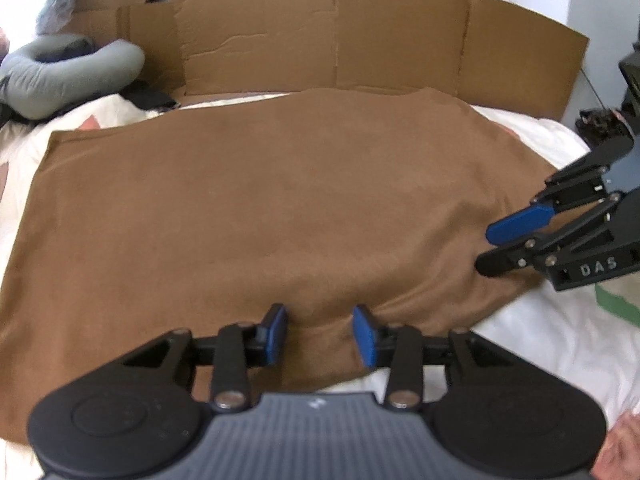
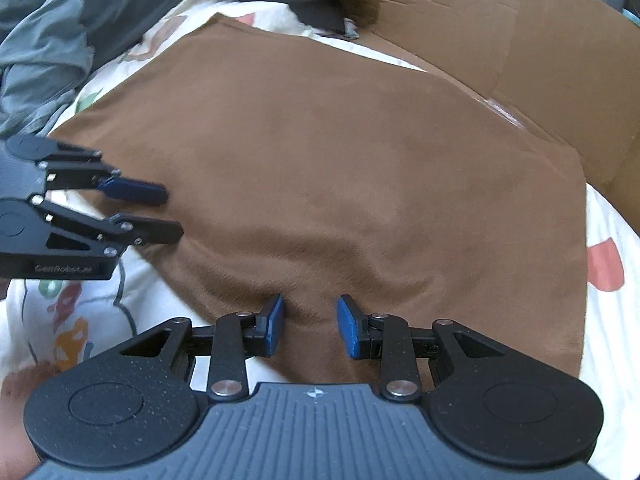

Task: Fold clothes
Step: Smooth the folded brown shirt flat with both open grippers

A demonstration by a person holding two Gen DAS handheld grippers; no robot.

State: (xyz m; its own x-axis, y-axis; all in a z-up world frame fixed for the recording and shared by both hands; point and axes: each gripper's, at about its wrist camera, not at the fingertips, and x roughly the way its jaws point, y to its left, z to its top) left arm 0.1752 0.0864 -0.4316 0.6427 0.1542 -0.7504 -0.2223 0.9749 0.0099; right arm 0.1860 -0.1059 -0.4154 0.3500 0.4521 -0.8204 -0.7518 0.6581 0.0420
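The left gripper [image 1: 319,334] is near the close edge of a brown cloth [image 1: 260,208]. Its two blue pads [image 1: 362,332] stand partly apart, with a soft bump of the brown cloth between them. The pads do not seem to pinch the cloth, so it holds nothing.

The right gripper [image 2: 310,326] is at the same close edge, further along. Its blue pads [image 2: 347,326] also stand partly apart, with cloth rising between them. They do not look pressed on it either.

Each gripper shows in the other's view from the side. The right one [image 1: 490,250] reaches in over the cloth's edge, and so does the left one [image 2: 174,214].

The brown cloth lies spread out almost flat on a bed [image 1: 520,340]. The bed has a white cover with small coloured shapes [image 2: 606,264] on it.

Behind the cloth stands a wall of flat brown cardboard [image 1: 320,36]. A grey curved pillow [image 1: 60,72] lies at the far side of the bed. Some grey clothes [image 2: 44,52] are piled beside the cloth.
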